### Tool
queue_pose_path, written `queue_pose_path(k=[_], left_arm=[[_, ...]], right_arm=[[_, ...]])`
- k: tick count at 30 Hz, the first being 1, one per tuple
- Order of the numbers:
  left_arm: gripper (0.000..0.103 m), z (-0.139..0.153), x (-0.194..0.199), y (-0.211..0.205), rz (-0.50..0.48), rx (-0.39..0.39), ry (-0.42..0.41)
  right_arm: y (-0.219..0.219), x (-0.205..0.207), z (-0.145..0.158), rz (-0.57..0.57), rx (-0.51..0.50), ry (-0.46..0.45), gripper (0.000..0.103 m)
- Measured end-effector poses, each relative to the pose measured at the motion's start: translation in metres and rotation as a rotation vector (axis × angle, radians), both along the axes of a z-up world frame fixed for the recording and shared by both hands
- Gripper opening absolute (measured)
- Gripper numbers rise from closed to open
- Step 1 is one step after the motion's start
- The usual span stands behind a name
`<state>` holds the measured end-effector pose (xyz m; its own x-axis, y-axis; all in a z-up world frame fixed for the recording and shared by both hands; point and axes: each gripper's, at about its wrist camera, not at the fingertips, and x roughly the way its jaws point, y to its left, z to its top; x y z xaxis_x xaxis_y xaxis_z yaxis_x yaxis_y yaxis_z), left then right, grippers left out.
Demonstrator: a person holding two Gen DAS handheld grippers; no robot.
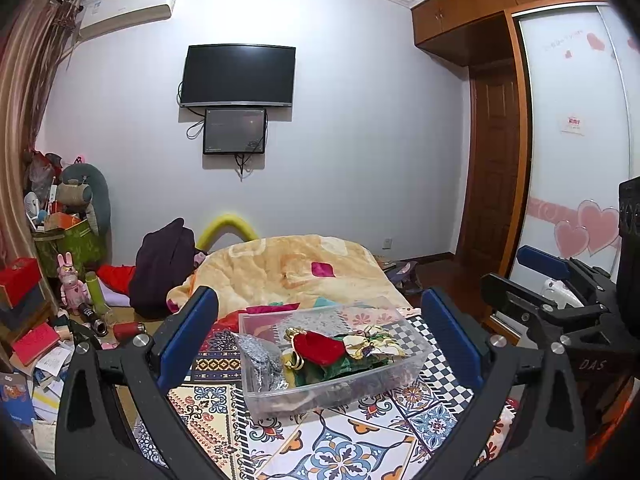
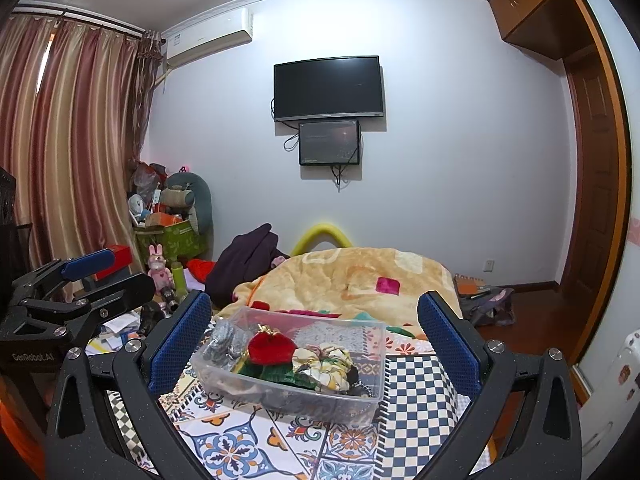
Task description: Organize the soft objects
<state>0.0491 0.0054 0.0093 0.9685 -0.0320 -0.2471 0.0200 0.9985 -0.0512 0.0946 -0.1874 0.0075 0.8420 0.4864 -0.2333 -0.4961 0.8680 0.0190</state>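
Observation:
A clear plastic bin (image 1: 276, 394) sits on the patterned bedspread (image 1: 344, 448) and holds soft pieces: a grey glittery one (image 1: 262, 356), a red velvet one (image 1: 318, 346), green cloth and a cream floral scrunchie (image 1: 374, 344). The bin also shows in the right wrist view (image 2: 240, 382), with the red piece (image 2: 272, 346) and scrunchie (image 2: 320, 364). My left gripper (image 1: 320, 332) is open and empty, held short of the bin. My right gripper (image 2: 314, 330) is open and empty, also short of the bin. Each gripper shows at the edge of the other's view.
A rumpled yellow blanket (image 1: 288, 268) lies on the bed behind the bin. A dark garment (image 1: 164, 268) and cluttered boxes, toys and papers (image 1: 52, 320) fill the floor at left. A wardrobe (image 1: 568, 128) and door stand at right, a TV (image 1: 240, 76) on the far wall.

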Motion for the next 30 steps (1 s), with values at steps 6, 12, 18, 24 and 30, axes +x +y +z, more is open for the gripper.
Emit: queue_pose_path(k=[6,12,18,24,30], left_arm=[[0.103,-0.0001,-0.0002,0.002,-0.003,-0.013,-0.003],[0.103,-0.0009,0.0007,0.0026,-0.01,-0.013,0.0],[0.103,-0.0008,0.0014,0.0034,-0.013,-0.017,0.005],[0.103,-0.0018,-0.0003,0.0028,-0.011,-0.017,0.001],[0.103,-0.0032,-0.0007,0.0031,-0.011,-0.018,0.002]], right_arm=[[0.0004,-0.0004,-0.0002,-0.01,-0.001,-0.006,0.103],[0.0022,-0.0018,-0.0016,-0.01,-0.005,-0.009,0.103],[0.0033,-0.0033,-0.0012,-0.011,-0.004,-0.012,0.103],[0.003,-0.0031,-0.0022,-0.01,0.003,-0.004,0.103],[0.0032,-0.0037,-0.0029,-0.012,0.002,-0.002,0.103]])
